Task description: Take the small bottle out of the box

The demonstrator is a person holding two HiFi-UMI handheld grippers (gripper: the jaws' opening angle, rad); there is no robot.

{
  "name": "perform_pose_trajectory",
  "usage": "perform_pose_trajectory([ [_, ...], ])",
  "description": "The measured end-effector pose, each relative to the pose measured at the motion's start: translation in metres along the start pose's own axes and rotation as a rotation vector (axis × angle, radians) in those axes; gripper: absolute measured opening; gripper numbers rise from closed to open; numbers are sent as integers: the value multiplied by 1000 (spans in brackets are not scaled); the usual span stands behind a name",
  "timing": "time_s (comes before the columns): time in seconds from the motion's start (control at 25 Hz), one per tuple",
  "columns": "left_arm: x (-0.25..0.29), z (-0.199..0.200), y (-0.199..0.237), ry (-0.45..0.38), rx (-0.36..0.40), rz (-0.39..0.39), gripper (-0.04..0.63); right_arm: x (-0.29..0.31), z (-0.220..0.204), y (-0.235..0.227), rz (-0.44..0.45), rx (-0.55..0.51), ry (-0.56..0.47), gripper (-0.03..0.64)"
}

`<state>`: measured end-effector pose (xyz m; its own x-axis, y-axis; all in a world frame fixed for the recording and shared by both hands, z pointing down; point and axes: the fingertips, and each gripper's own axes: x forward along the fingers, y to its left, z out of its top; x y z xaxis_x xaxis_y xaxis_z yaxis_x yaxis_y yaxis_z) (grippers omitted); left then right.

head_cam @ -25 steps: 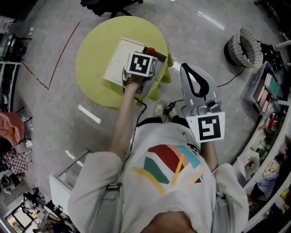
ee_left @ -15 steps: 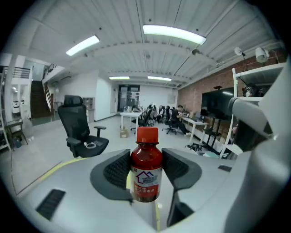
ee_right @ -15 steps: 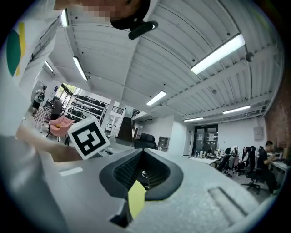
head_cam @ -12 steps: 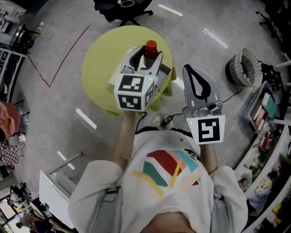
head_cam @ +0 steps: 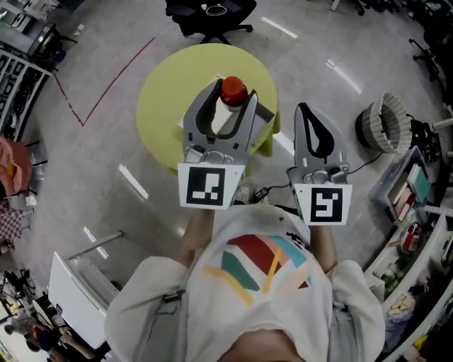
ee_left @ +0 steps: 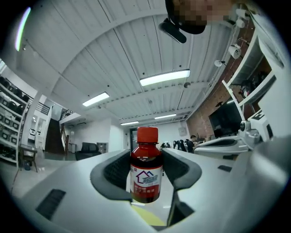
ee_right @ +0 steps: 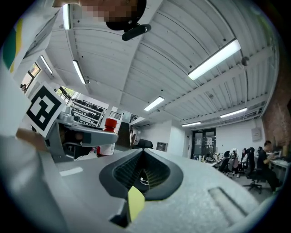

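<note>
The small bottle (head_cam: 227,117) has a red cap, dark red contents and a white label with a house logo. My left gripper (head_cam: 231,95) is shut on its body and holds it upright, high above the round yellow table (head_cam: 166,92). In the left gripper view the bottle (ee_left: 146,175) stands between the two dark pads. The box lies mostly hidden under that gripper; only an edge (head_cam: 264,114) shows. My right gripper (head_cam: 306,110) hovers beside the left one, shut with nothing in it, its tips (ee_right: 141,152) touching. From there the bottle (ee_right: 108,136) shows at the left.
A wicker basket (head_cam: 386,124) stands on the floor at the right, near cluttered shelves (head_cam: 417,205). A black office chair (head_cam: 212,14) is beyond the table. Red tape (head_cam: 106,88) marks the floor at the left. A white cabinet (head_cam: 78,283) sits at lower left.
My left gripper has risen from the box on the table toward the head camera with the bottle in it. The right gripper has hardly moved.
</note>
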<state>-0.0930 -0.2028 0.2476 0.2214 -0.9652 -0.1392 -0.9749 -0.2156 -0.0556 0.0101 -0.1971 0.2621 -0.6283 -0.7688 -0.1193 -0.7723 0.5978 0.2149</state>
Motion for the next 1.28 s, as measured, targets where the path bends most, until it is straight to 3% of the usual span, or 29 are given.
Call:
perform_pose_trajectory([
  [0.68, -39, 16, 21, -54, 76, 107, 221, 3, 9, 16, 18, 21, -39, 5],
  [1.28, -40, 29, 20, -90, 119, 125, 221, 6, 6, 12, 22, 3, -29, 5],
])
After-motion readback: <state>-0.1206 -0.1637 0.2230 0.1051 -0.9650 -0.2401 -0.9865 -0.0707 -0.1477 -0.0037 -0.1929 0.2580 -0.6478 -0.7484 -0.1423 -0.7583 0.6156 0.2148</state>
